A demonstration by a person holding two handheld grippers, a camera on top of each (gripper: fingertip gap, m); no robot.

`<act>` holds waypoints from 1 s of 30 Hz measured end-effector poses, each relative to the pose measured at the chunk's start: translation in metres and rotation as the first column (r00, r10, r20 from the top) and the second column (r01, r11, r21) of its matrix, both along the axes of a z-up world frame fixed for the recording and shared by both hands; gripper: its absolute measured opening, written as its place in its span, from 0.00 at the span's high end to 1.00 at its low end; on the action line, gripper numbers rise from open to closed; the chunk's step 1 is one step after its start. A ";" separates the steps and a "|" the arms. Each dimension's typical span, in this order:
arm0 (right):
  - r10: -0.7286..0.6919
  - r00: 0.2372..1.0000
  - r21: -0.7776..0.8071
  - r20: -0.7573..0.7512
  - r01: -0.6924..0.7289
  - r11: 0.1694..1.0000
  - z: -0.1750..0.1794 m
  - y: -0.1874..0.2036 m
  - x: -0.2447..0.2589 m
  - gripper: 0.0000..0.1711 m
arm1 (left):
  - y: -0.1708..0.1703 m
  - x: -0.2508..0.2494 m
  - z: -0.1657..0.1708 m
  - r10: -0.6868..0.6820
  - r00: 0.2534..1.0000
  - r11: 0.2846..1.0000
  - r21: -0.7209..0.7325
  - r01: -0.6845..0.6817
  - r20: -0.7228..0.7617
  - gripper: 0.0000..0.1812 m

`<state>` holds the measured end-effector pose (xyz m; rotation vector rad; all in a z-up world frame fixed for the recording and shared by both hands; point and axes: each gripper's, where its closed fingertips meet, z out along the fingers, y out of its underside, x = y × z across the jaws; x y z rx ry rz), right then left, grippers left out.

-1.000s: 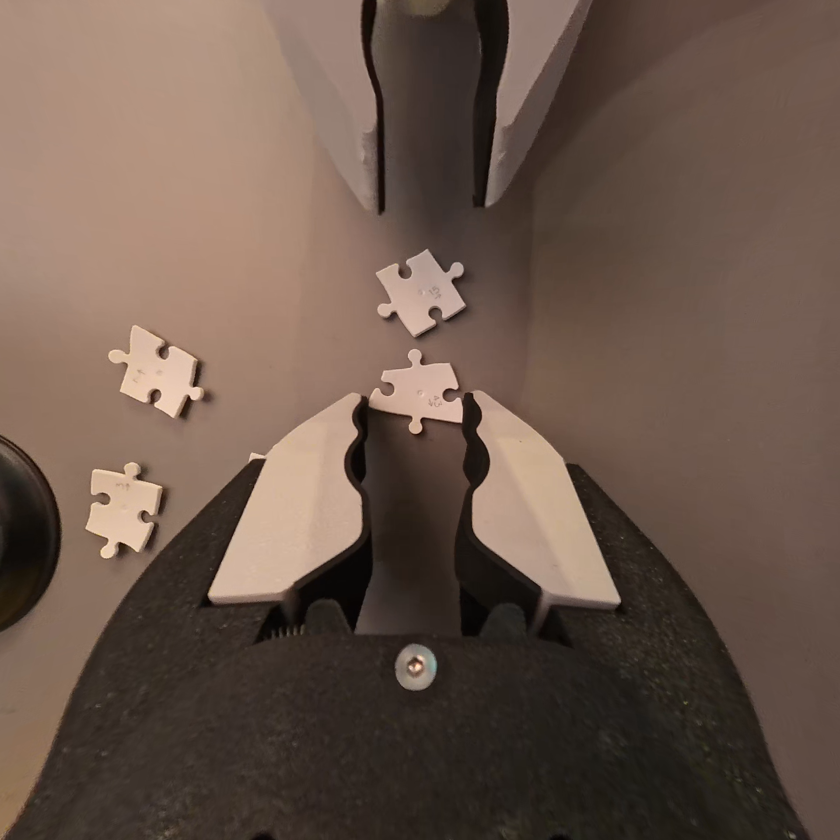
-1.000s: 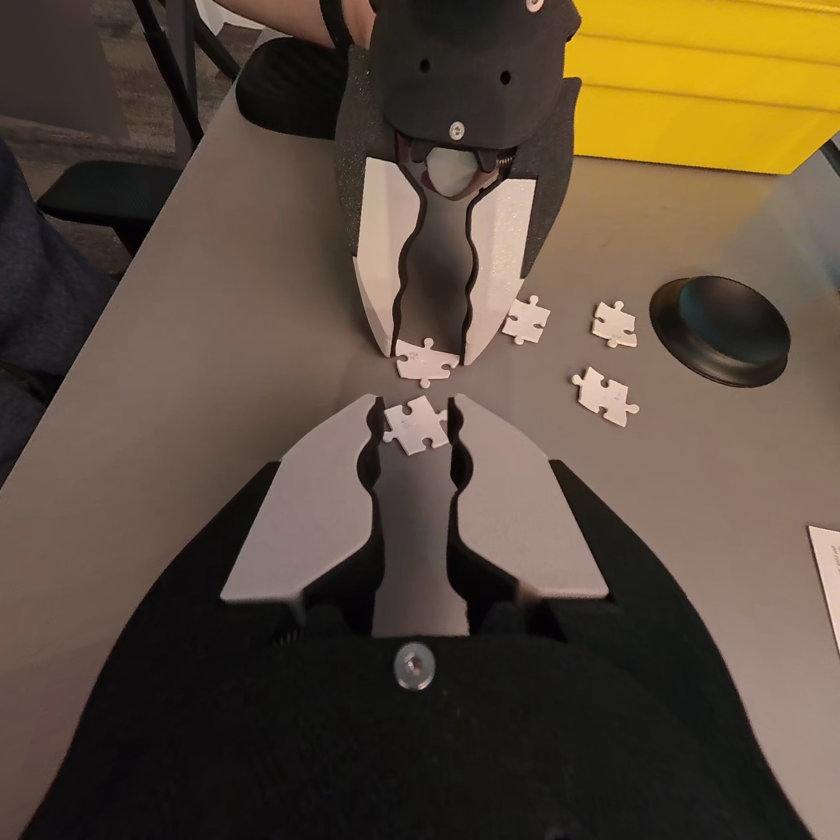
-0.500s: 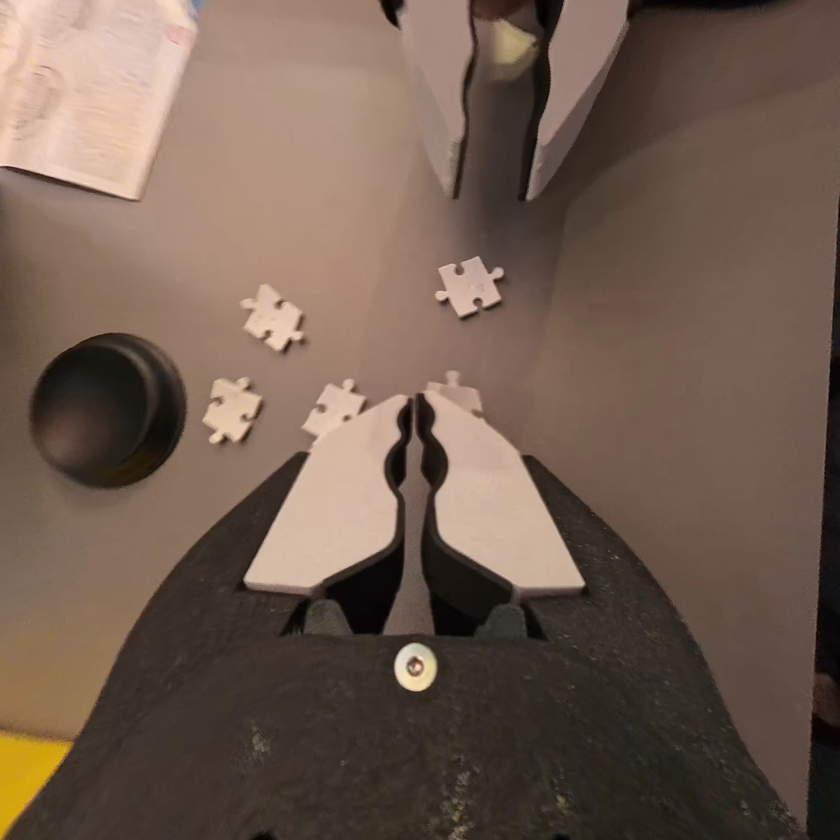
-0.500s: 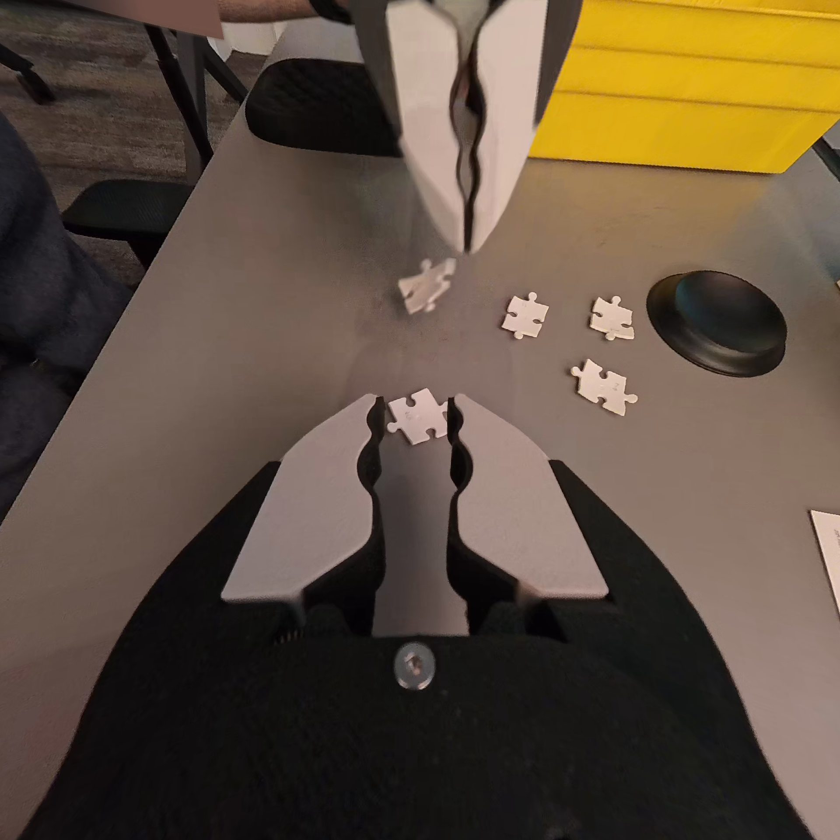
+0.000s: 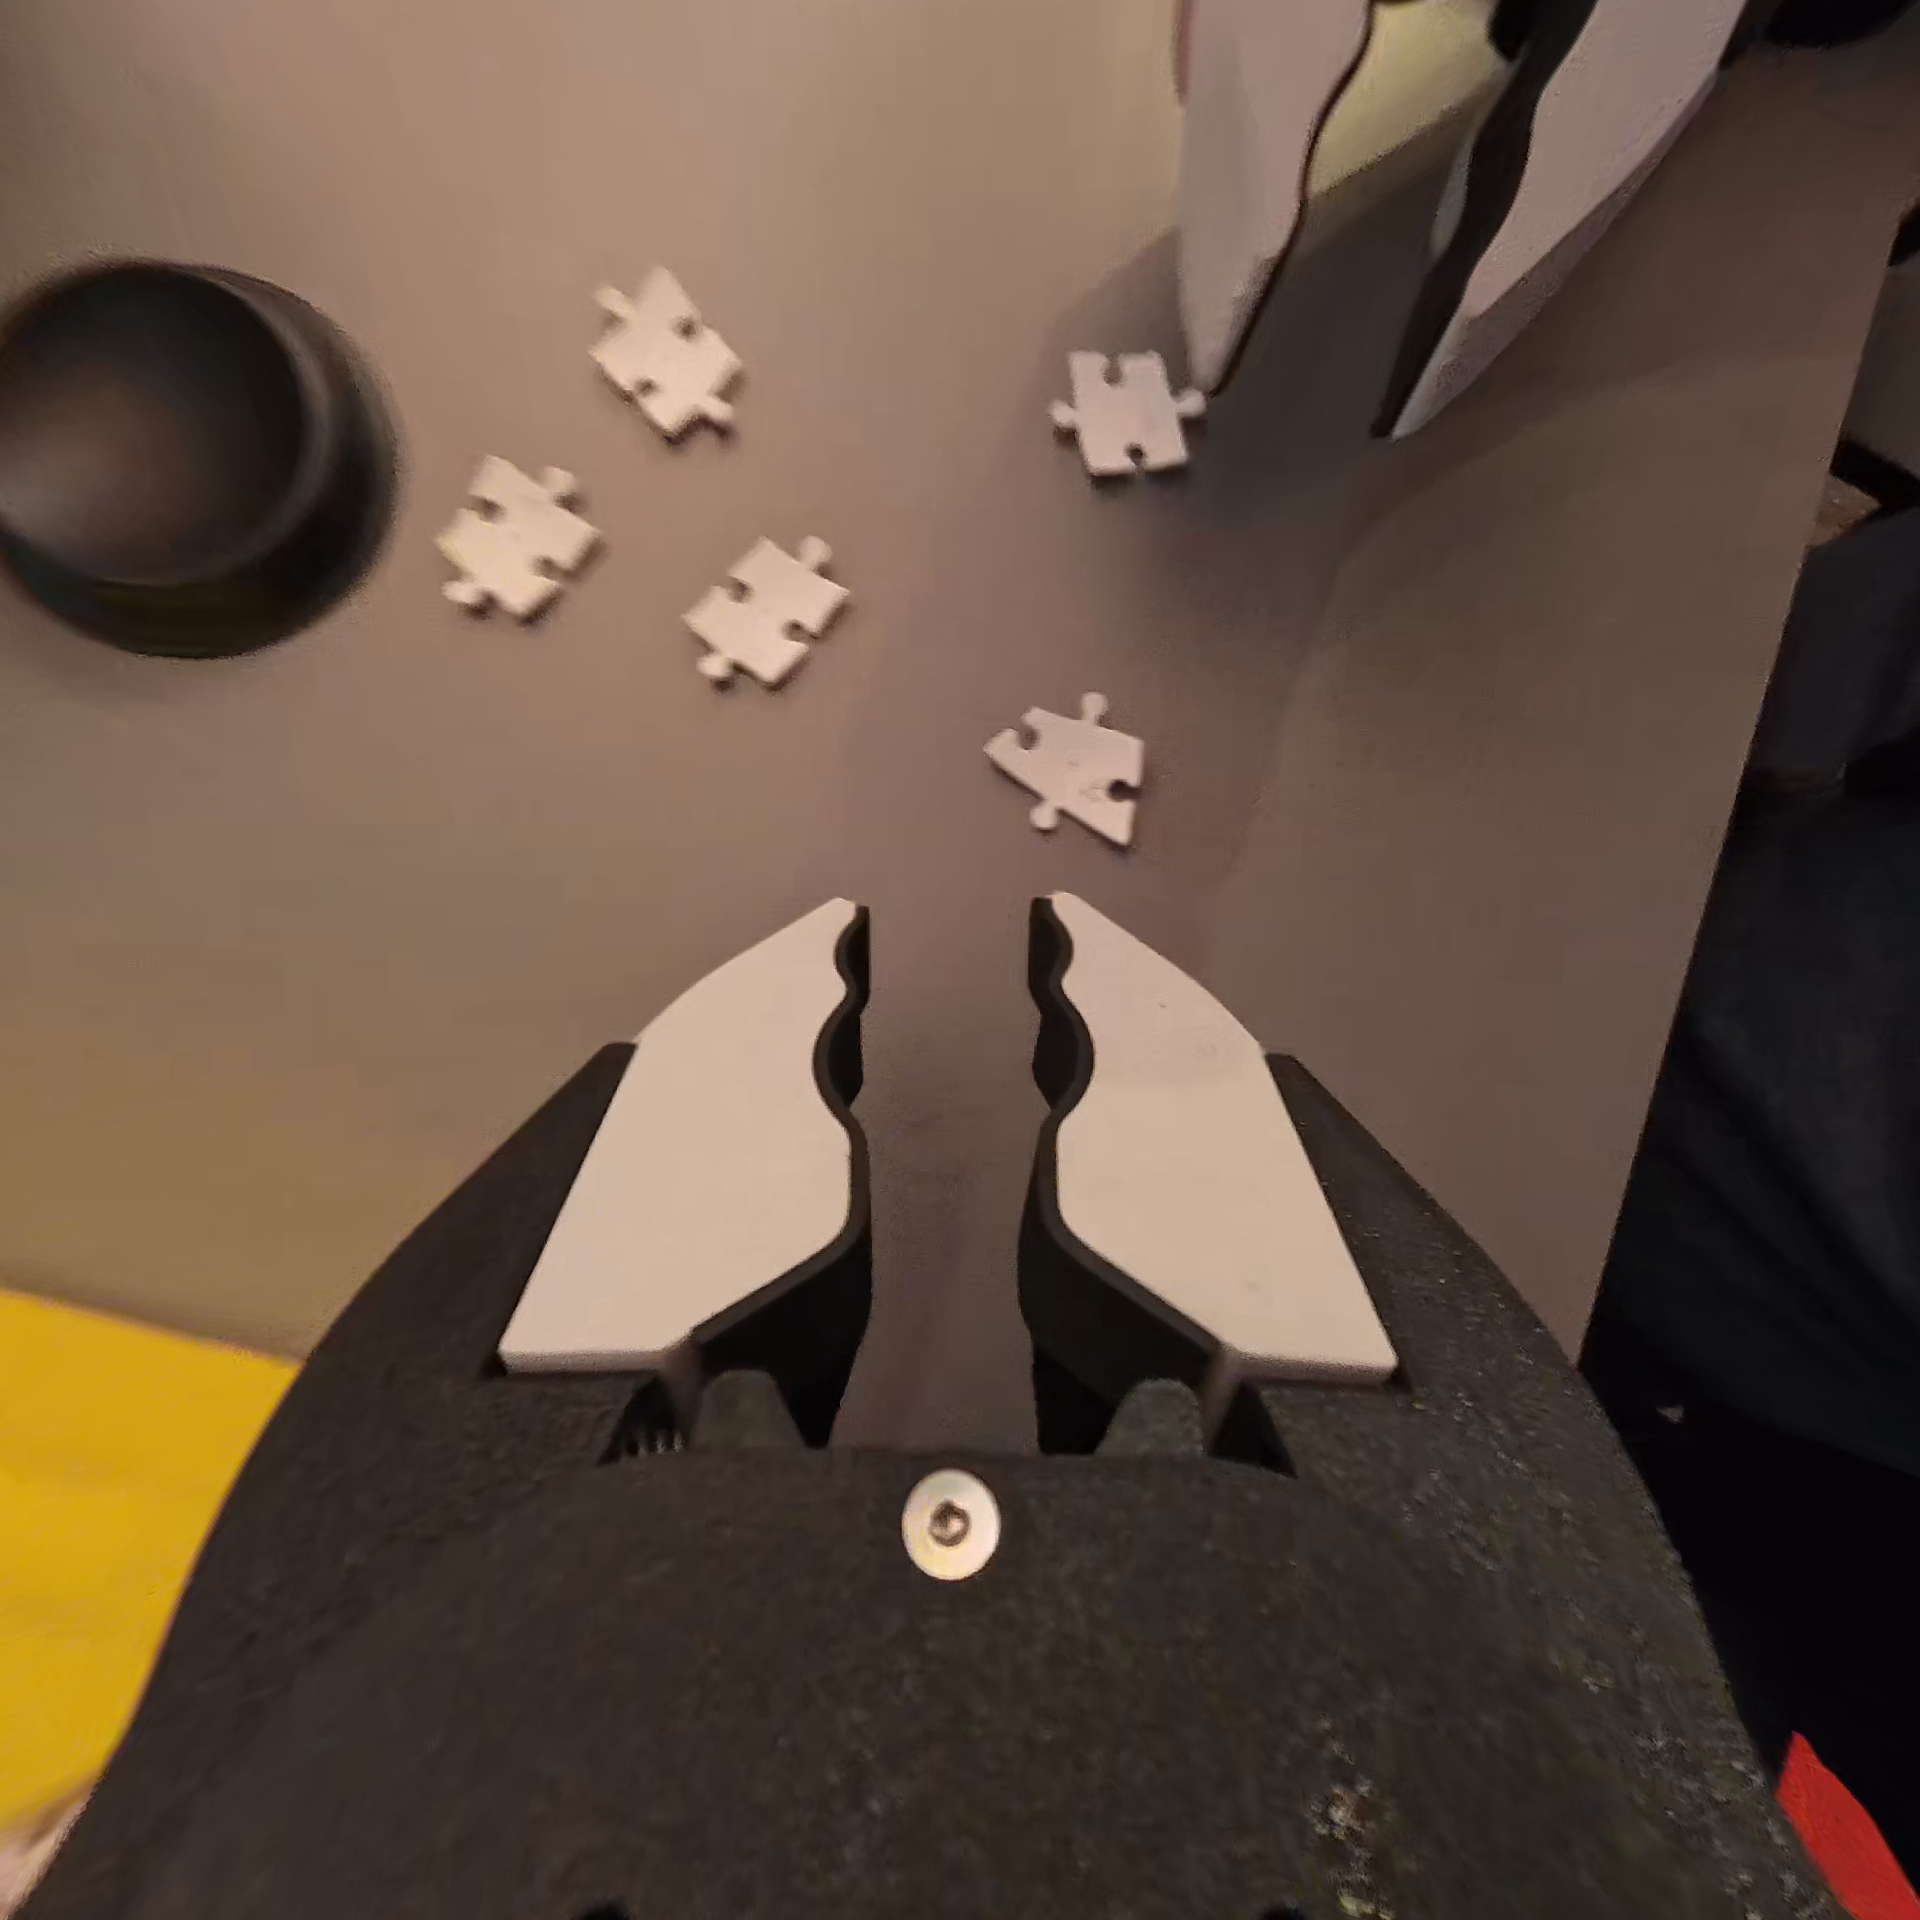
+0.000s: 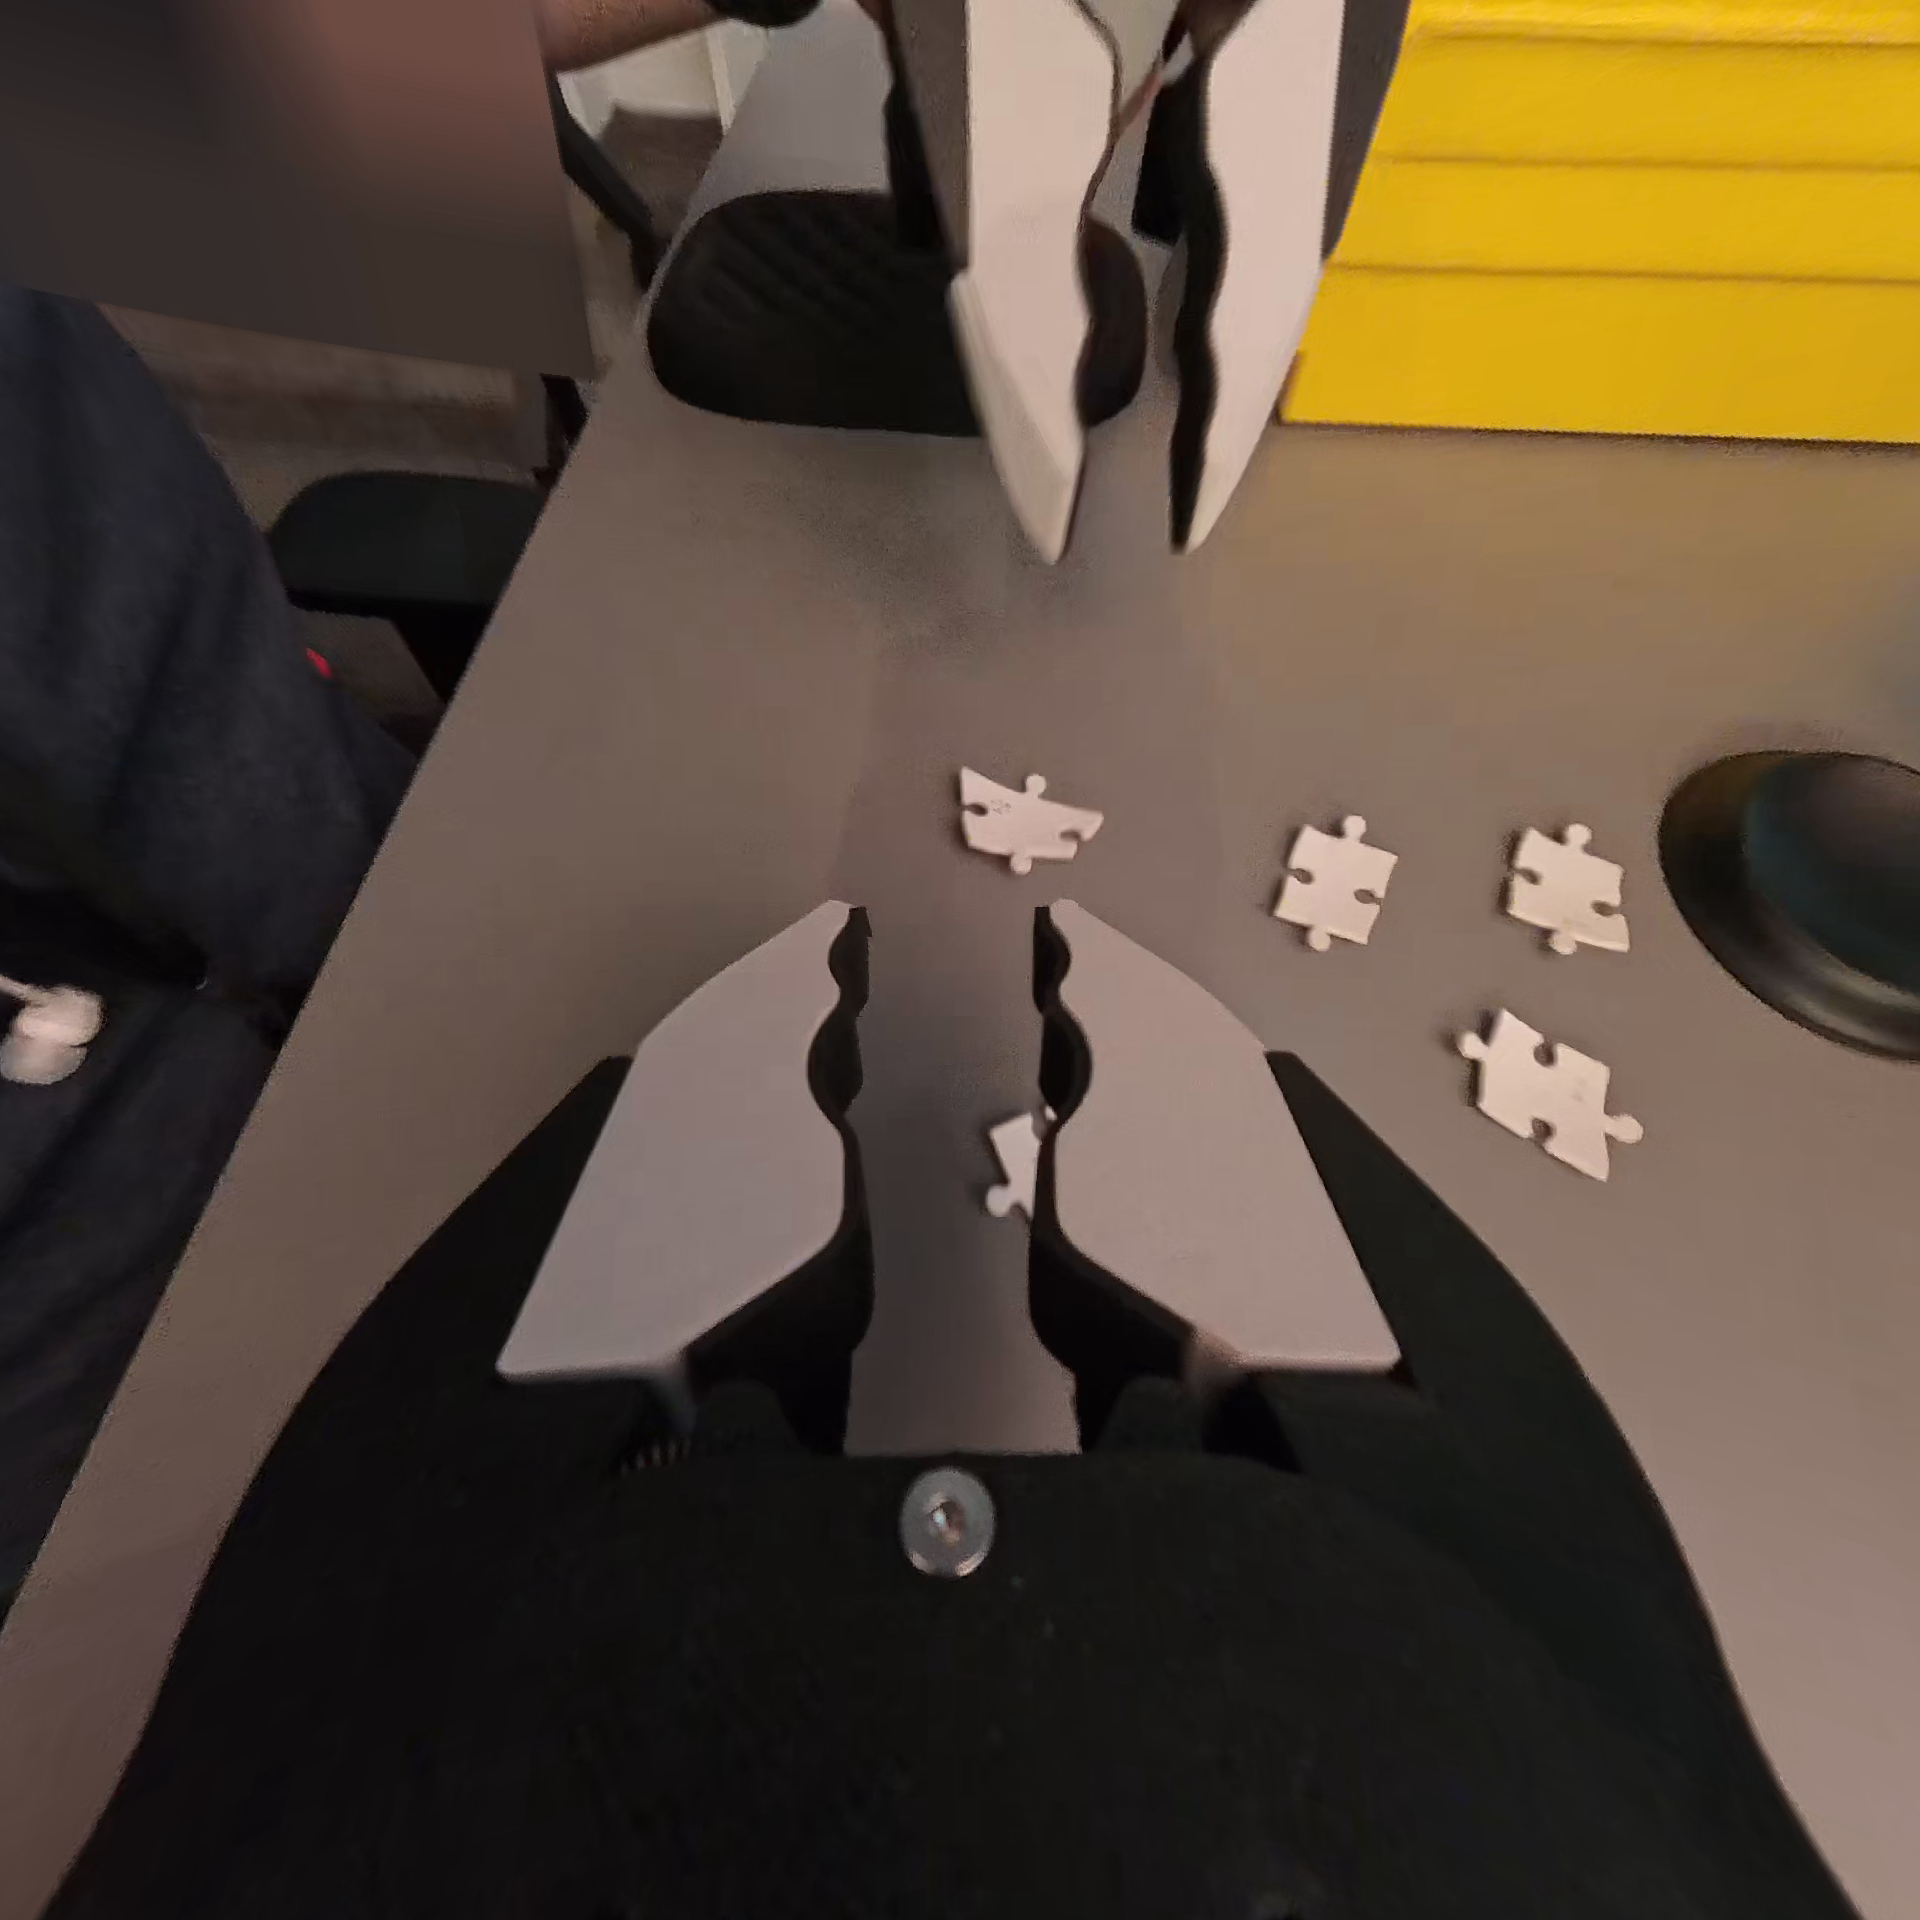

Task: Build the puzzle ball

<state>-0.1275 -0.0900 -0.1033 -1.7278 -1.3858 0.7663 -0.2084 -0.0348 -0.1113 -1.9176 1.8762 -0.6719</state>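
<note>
1. Worktop (image 6: 675,675): grey and slick, so flat pieces will skid.
2. Left gripper (image 5: 948,914) and right gripper (image 6: 951,920): both released, empty, hovering.
3. Puzzle pieces (image 5: 764,613): five lie loose; thin, light, stiff. Pinch them by opposite edges.

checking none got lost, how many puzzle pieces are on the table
5: three clustered beside the black dish, one ahead of the left gripper, one under the right gripper.

Grey table (image 6: 665,665), yellow bins (image 6: 1621,260), perhaps black chairs (image 6: 810,312) behind.
</note>
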 end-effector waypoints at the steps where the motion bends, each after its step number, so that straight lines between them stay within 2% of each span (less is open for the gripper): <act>1: -0.014 0.999 0.005 0.037 0.014 1.000 -0.005 0.002 -0.006 0.81 | -0.008 0.002 -0.010 -0.011 1.000 1.000 -0.016 0.010 -0.022 0.82; 5: -0.081 0.984 0.014 0.161 0.079 0.997 -0.026 0.011 -0.023 0.79 | -0.027 0.010 -0.038 0.002 0.998 0.992 -0.122 -0.010 -0.066 0.76; 8: -0.068 0.972 0.073 0.226 0.052 0.996 -0.035 0.017 -0.026 0.79 | -0.029 0.015 -0.037 0.046 0.998 0.983 -0.176 -0.053 -0.042 0.77; 11: -0.025 0.977 0.029 0.213 0.020 0.999 -0.036 0.021 -0.030 0.79 | -0.028 0.018 -0.038 0.061 0.997 0.977 -0.203 -0.068 -0.040 0.77; 17: 0.059 0.962 -0.110 0.268 -0.030 0.993 -0.047 0.022 -0.033 0.79 | -0.025 0.031 -0.041 0.092 0.995 0.984 -0.147 -0.097 -0.037 0.83; 22: 0.026 0.956 -0.074 0.291 -0.004 0.997 -0.053 0.024 -0.036 0.82 | -0.020 0.033 -0.045 0.084 0.994 0.996 0.013 -0.083 -0.064 0.91; 30: -0.002 0.969 -0.051 0.247 0.015 0.999 -0.052 0.022 -0.038 0.88 | -0.019 0.036 -0.044 0.114 0.993 0.993 -0.039 -0.115 -0.027 0.95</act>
